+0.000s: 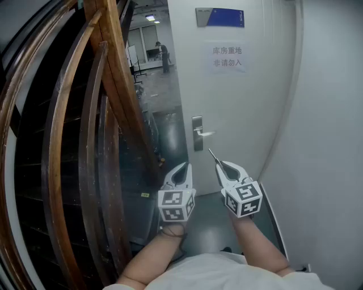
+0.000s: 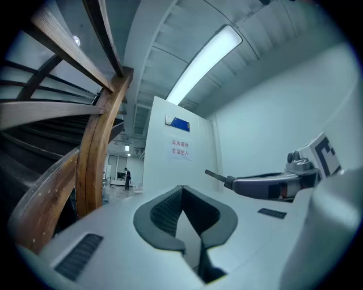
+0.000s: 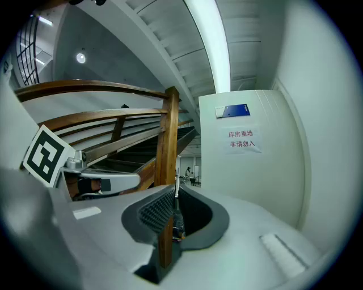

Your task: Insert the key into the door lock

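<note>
The white door (image 1: 238, 85) stands ahead with a metal lock plate and lever handle (image 1: 197, 133) on its left edge. My right gripper (image 1: 219, 165) is shut on a thin metal key (image 1: 211, 154), whose blade points up toward the lock plate and stops short of it. From the right gripper view the key (image 3: 177, 187) pokes out between the closed pads, with the door (image 3: 249, 170) to the right. My left gripper (image 1: 181, 166) is shut on nothing, level beside the right one. The left gripper view shows the right gripper (image 2: 266, 184) and key tip (image 2: 212, 174).
A curved wooden stair rail and post (image 1: 116, 85) crowd the left side, close to the left gripper. A white wall (image 1: 329, 141) closes the right. The door bears a paper sign (image 1: 227, 58) and a blue plate (image 1: 221, 17). A person (image 1: 164, 56) stands far down the hall.
</note>
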